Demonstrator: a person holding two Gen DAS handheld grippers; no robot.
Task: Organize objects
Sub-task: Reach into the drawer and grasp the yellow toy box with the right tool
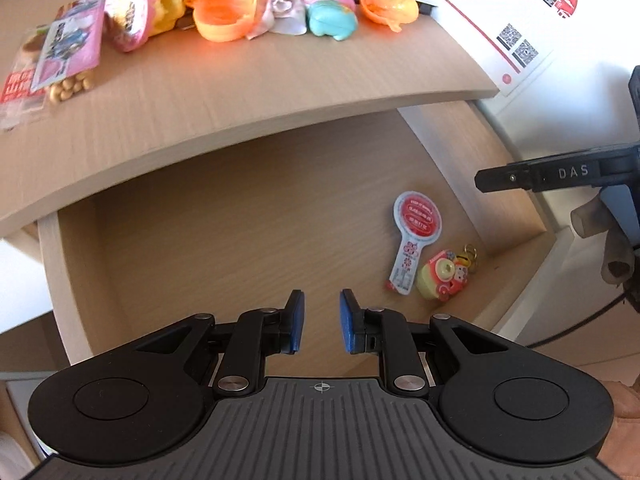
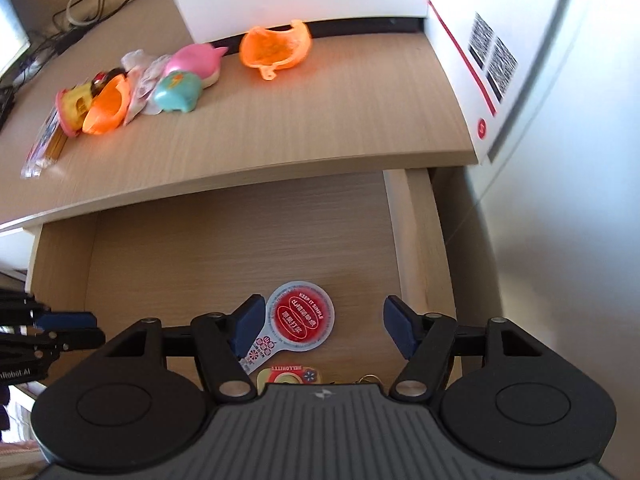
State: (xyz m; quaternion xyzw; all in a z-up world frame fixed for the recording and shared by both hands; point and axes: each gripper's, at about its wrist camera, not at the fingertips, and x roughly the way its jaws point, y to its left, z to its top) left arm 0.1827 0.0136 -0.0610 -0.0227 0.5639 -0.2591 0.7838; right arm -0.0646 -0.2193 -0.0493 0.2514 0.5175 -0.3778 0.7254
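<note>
Two small things are seen in the open drawer (image 1: pixel 72 280) under the tabletop (image 1: pixel 248 92): a flat round-headed tag (image 2: pixel 300 320) with a red disc, and just beside it a small toy camera keychain (image 1: pixel 442 276). The tag is judged to be thin, light and rather stiff, like card or plastic sheet. Because it lies flat on the drawer floor, it will probably be slippery to lift; the narrow stem is thought the better place to take hold, or the edge of the round head. The keychain is judged light and hard, with a metal ring that may swing; its body can be pinched across its sides.

The right gripper (image 2: pixel 324 328) is held over the drawer with its jaws spread wide and nothing between them. The round head of the tag lies between the jaws, nearer to the left finger, whose pad overlaps the tag's edge in the right wrist view. Whether it touches cannot be told. The keychain lies closer to the camera, partly hidden by the gripper body.

The left gripper (image 1: pixel 322 320) is also empty, its jaws parted by a moderate gap. Both things lie to its right and ahead, apart from it.

More toys, among them an orange shell (image 2: pixel 276 50), a teal toy (image 1: pixel 332 18) and a snack packet (image 1: pixel 52 64), remain on the tabletop.
</note>
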